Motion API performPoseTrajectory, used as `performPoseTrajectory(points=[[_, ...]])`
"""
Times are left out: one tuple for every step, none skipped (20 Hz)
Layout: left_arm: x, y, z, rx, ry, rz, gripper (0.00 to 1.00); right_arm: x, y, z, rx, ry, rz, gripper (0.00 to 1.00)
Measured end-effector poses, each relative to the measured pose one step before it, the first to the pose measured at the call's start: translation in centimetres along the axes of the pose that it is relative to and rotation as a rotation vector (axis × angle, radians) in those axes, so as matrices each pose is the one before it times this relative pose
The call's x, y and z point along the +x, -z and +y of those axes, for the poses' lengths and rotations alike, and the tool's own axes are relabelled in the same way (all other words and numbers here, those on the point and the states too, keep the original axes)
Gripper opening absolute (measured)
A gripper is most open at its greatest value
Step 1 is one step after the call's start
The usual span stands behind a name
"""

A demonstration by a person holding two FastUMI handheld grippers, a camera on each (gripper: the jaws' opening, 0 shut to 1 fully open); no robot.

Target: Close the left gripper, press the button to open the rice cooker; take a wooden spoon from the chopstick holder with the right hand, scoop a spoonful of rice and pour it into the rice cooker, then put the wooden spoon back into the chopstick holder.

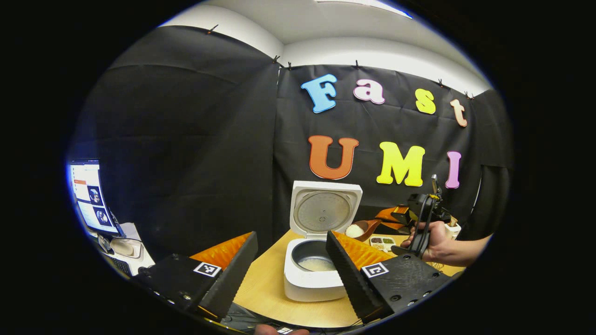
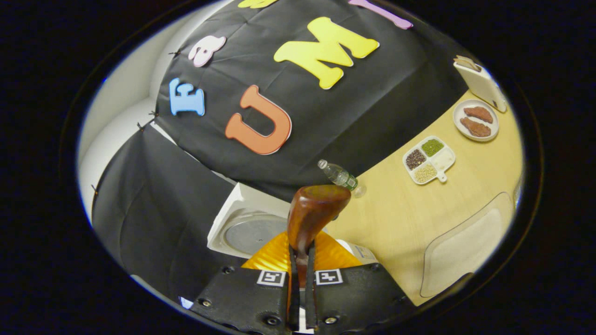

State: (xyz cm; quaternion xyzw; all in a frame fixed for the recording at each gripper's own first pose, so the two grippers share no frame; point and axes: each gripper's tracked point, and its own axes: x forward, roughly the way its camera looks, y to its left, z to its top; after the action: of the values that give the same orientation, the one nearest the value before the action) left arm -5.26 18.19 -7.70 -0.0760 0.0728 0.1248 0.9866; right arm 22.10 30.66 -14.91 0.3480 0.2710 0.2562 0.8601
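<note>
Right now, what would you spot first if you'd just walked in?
The white cooker at the table's middle, its lid standing wide open and some rice in the pot. Just right of it, the right claw holds a wooden spoon heaped with rice.

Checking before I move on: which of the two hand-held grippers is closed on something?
The right hand-held gripper: its fingers clamp the wooden spoon by the handle. The left hand-held gripper stands open with nothing between its fingers, facing the open rice cooker.

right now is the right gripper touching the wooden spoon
Touching. In the right gripper view the right gripper has both fingers pressed against the handle of the wooden spoon, with no gap on either side.
</note>
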Motion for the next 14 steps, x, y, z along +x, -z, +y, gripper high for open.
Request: performPoseTrajectory(points=[[0.053,-0.038,0.552,-0.00476,0.00024,-0.00151,0.94,0.438,0.402,-0.082,-0.02565,0.01019,0.00240,0.10],[0.092,-0.161,0.373,-0.00611,-0.00076,-0.00705,0.94,0.749,0.472,0.121,-0.02775,0.01246,-0.00083,0.10],[0.177,-0.238,0.469,-0.00385,0.00050,-0.01211,0.94,0.548,0.391,0.190,-0.02608,0.01170,-0.00157,0.10],[0.059,-0.049,0.380,-0.00232,0.00083,-0.00882,0.94,0.365,0.359,0.246,-0.02469,0.01036,-0.00201,0.10],[0.117,0.075,0.402,-0.00118,-0.00032,-0.00500,0.94,0.478,0.335,0.105,-0.02468,0.01505,-0.00245,0.10],[0.086,0.095,0.435,-0.00203,-0.00175,-0.00141,0.94,0.559,0.333,-0.160,-0.03086,0.01908,-0.00384,0.10],[0.118,0.082,0.486,-0.00381,-0.00283,-0.00249,0.94,0.403,0.199,-0.132,-0.03482,0.02193,-0.00586,0.10],[0.049,-0.064,0.327,-0.00485,-0.00039,-0.00202,0.94,0.336,0.292,-0.158,-0.03824,0.02363,-0.00631,0.10],[0.026,0.002,0.226,-0.00262,0.00067,-0.00317,0.94,0.199,0.210,-0.077,-0.03825,0.01978,-0.00387,0.10],[-0.028,-0.058,0.304,0.00057,0.00227,-0.00421,0.94,0.294,0.304,0.064,-0.03282,0.01441,-0.00318,0.10],[-0.035,-0.028,0.238,0.00132,0.00068,-0.00238,0.94,0.197,0.195,0.048,-0.02717,0.00918,-0.00335,0.10],[-0.045,0.049,0.171,-0.00148,0.00041,-0.00181,0.94,0.214,0.125,0.164,-0.02191,0.00698,-0.00162,0.10],[0.050,-0.113,0.232,-0.00501,-0.00196,-0.00324,0.94,0.147,0.077,0.155,-0.02113,0.00595,-0.00229,0.10],[0.033,-0.047,0.050,-0.00510,0.00189,-0.00478,0.94,0.087,0.070,0.181,-0.02294,0.00652,-0.00288,0.10]])
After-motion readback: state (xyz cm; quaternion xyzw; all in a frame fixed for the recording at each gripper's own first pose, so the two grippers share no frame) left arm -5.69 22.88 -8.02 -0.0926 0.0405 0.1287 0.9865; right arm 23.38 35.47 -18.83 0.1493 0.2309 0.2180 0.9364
